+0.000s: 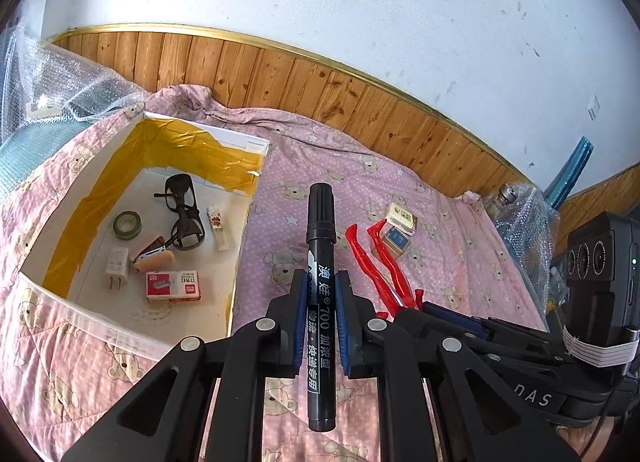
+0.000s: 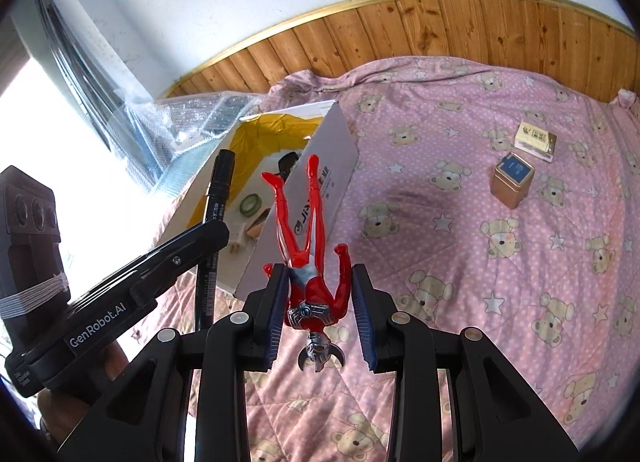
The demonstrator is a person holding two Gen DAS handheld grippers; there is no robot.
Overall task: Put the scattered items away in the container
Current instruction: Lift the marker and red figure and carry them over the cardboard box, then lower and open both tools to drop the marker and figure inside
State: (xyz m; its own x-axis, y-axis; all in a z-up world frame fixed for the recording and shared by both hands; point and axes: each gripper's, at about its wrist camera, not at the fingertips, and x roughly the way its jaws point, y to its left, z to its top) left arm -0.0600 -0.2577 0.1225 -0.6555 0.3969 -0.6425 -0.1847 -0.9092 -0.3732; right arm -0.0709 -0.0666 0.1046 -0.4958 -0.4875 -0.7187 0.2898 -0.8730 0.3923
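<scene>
The left gripper (image 1: 320, 294) has its fingers clenched on a marker (image 1: 321, 262), lengthwise for a clean drop; the right gripper (image 2: 320, 298) grasps a toy (image 2: 310, 254) (head down), both near the box (image 1: 244, 146) on the bed (image 2: 480, 262).

1. We count one black marker (image 1: 321, 294), pinched between the left fingers.
2. One red figure (image 2: 308, 262) sits between the right fingers.
3. Two small boxes (image 2: 513, 178) lie beyond them.
4. The container (image 1: 132, 346) holds perhaps seven items.
</scene>
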